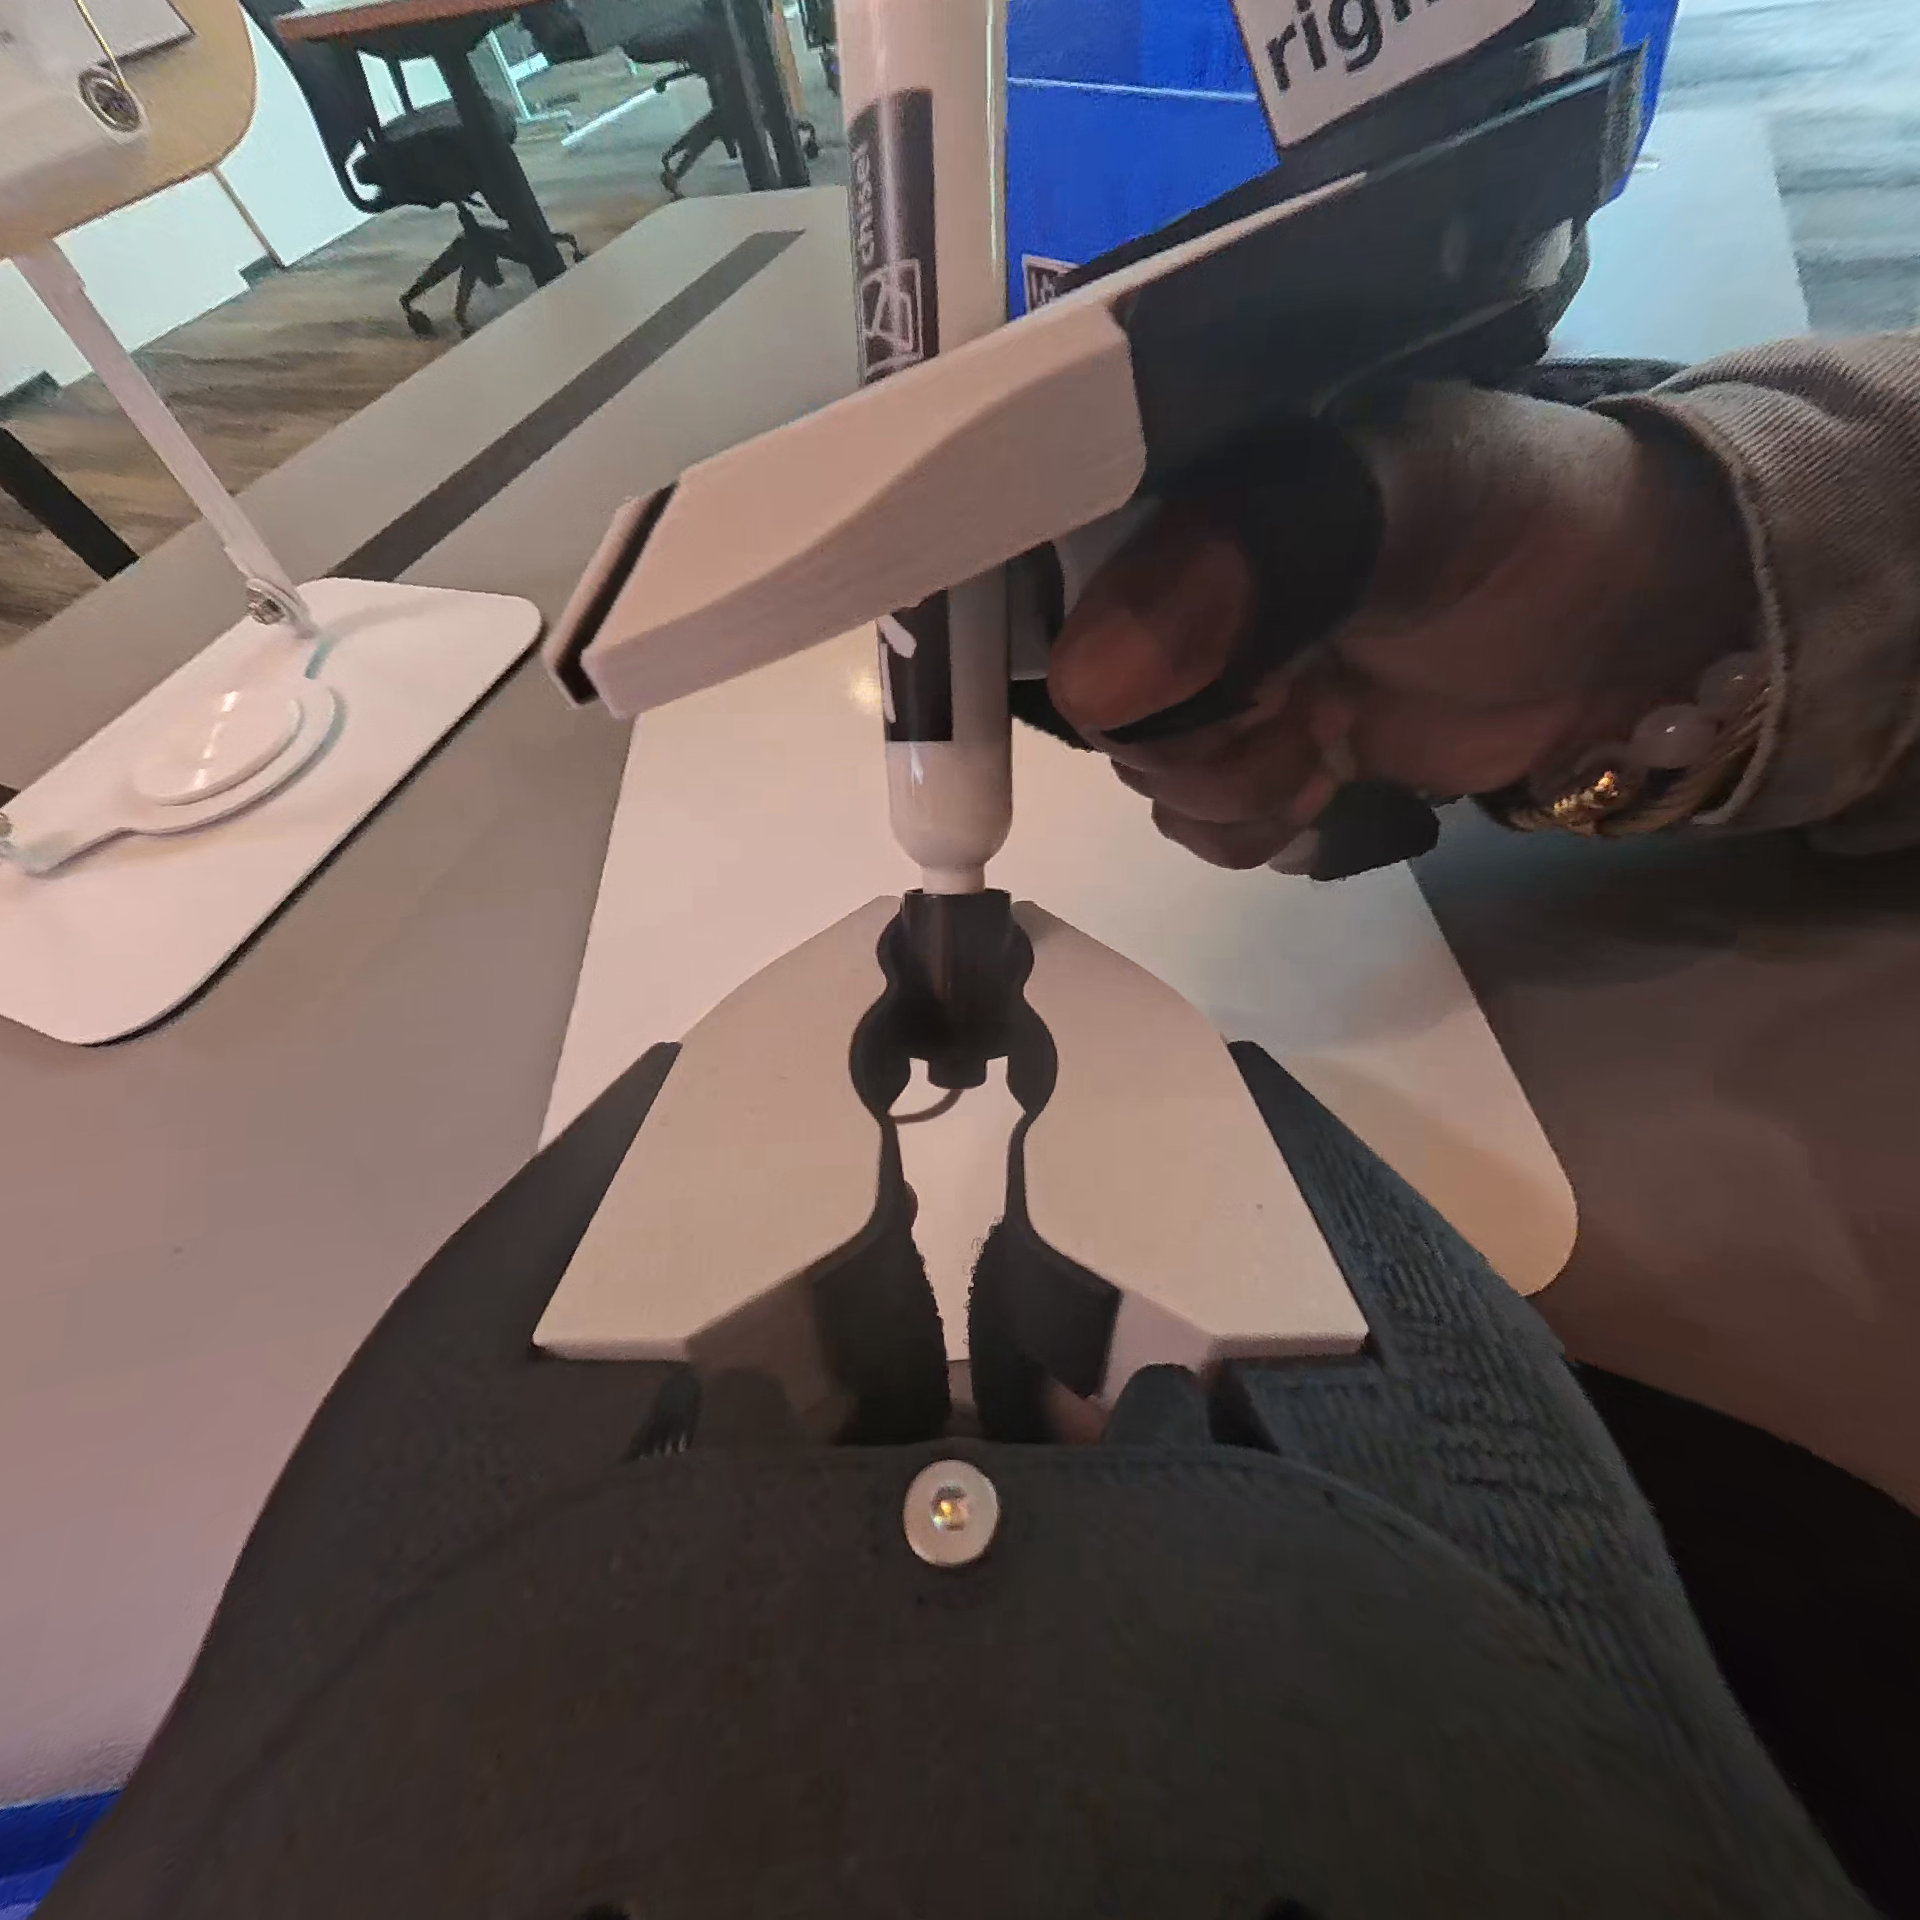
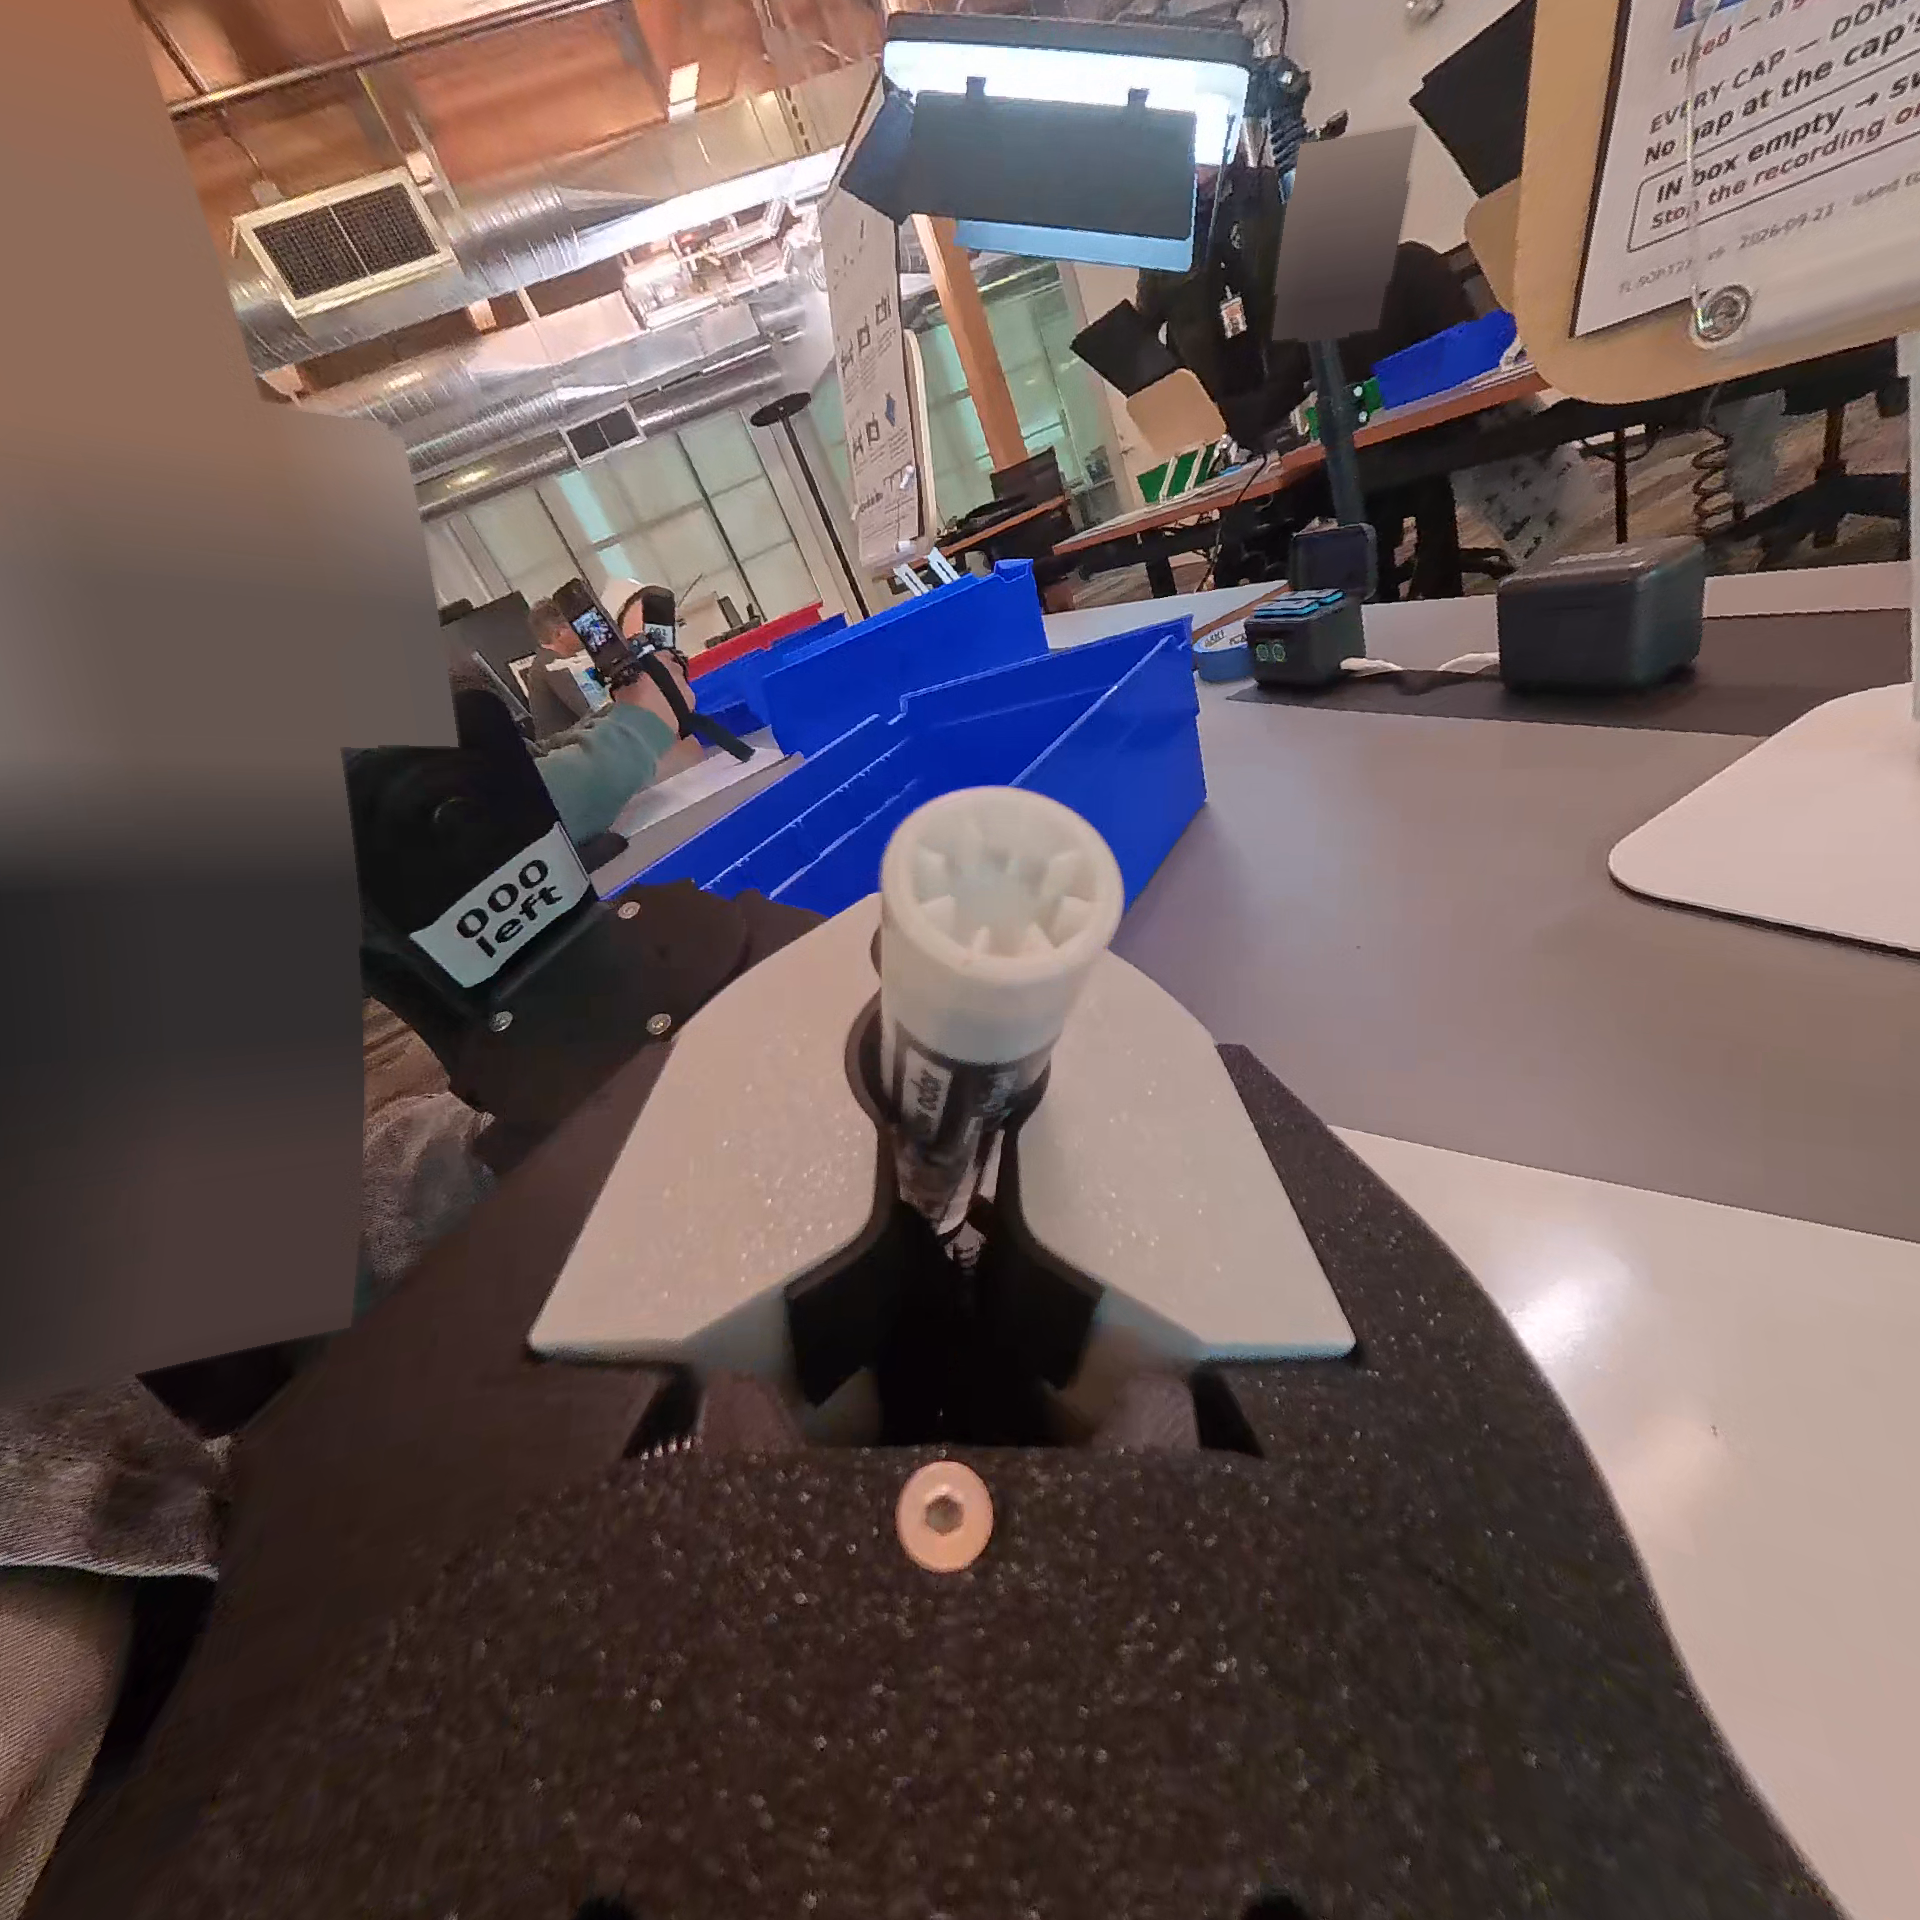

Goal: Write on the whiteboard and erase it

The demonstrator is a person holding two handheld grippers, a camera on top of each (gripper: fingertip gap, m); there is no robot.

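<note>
A white marker [image 1: 948,790] with a black label stands upright over the flat whiteboard [image 1: 1299,1039]. My right gripper [image 1: 831,540], seen from the side in the left wrist view, is shut across its barrel. My left gripper [image 1: 951,987] is shut on the black cap [image 1: 951,935], and the marker's narrow white nose sits in the cap's mouth. In the right wrist view my right gripper [image 2: 961,1101] clamps the marker [image 2: 997,935], whose ribbed white rear end faces the camera. The left gripper's black body [image 2: 582,977] shows low on the left. The marker tip is hidden.
A white stand base [image 1: 260,790] sits on the grey table left of the whiteboard; it also shows in the right wrist view [image 2: 1787,831]. Blue bins [image 2: 987,748] lie behind. Dark boxes [image 2: 1600,613] stand at the far right. A hand [image 1: 1299,675] holds the right gripper. There is about 7 cm between the tips of the two grippers.
</note>
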